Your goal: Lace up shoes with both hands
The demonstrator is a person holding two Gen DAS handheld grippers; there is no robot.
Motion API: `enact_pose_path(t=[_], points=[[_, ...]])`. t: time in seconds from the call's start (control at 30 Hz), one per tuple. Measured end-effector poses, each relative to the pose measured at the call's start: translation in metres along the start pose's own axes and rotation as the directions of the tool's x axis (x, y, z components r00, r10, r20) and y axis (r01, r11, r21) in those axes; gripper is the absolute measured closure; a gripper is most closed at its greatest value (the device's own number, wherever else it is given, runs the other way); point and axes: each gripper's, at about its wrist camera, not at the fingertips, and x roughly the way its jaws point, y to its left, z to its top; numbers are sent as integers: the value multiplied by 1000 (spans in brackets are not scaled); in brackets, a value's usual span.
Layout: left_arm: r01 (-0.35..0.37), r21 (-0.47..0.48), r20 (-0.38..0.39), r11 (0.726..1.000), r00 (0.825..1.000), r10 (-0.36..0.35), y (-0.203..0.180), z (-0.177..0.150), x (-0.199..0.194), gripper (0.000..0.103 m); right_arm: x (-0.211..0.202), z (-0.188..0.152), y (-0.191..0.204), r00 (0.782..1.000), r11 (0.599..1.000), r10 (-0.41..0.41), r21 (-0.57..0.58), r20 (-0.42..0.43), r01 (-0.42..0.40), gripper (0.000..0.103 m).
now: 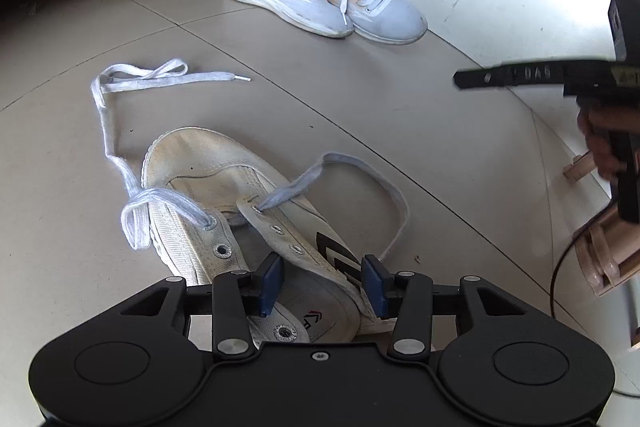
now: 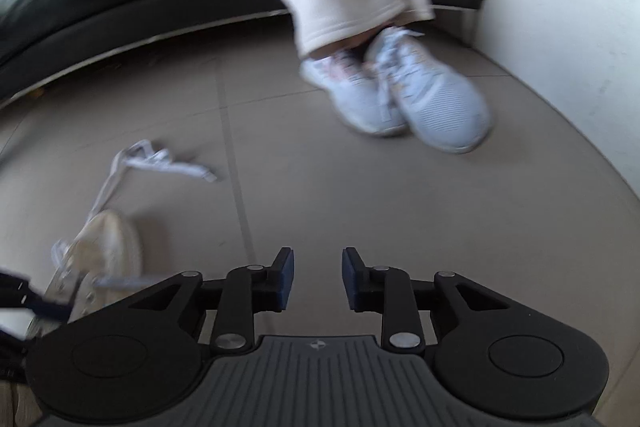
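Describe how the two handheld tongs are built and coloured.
Both are matte black with two round discs at the base, silver rivets on hinged link arms, and dark blue pads on the fingers. The left tongs have a smooth body with a small screw; the right tongs have a grey ribbed body.

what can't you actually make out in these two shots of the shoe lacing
- Heel of the canvas shoe: left wrist view, covered by the left gripper body.
- Whether those pads press the shoe's side: unclear, same view.
- Shoe and lace detail: right wrist view, motion blur.
- Right gripper: only one finger shows in the left wrist view, cut by the edge.
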Motion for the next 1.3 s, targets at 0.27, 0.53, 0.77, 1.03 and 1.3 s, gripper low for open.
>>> enact_pose_path(t=[0.27,0.53,0.77,1.03,1.3], points=[[24,-5,2,1000,1000,-24,4,0,-2,60,12,-25,70,984,896,142,-407,-109,-175,69],[32,-3,0,999,999,-32,5,0,-2,59,31,-25,85,964,711,196,-651,-179,-265,69],[37,-8,1,999,999,-37,6,0,-3,58,37,-32,90,960,671,208,-687,-188,-280,102],[41,-2,2,999,999,-41,4,0,-2,54,29,-30,79,996,767,61,-636,-60,-85,102],[41,-8,2,999,999,-41,5,1,0,54,-15,13,6,976,963,-111,-222,187,152,101]])
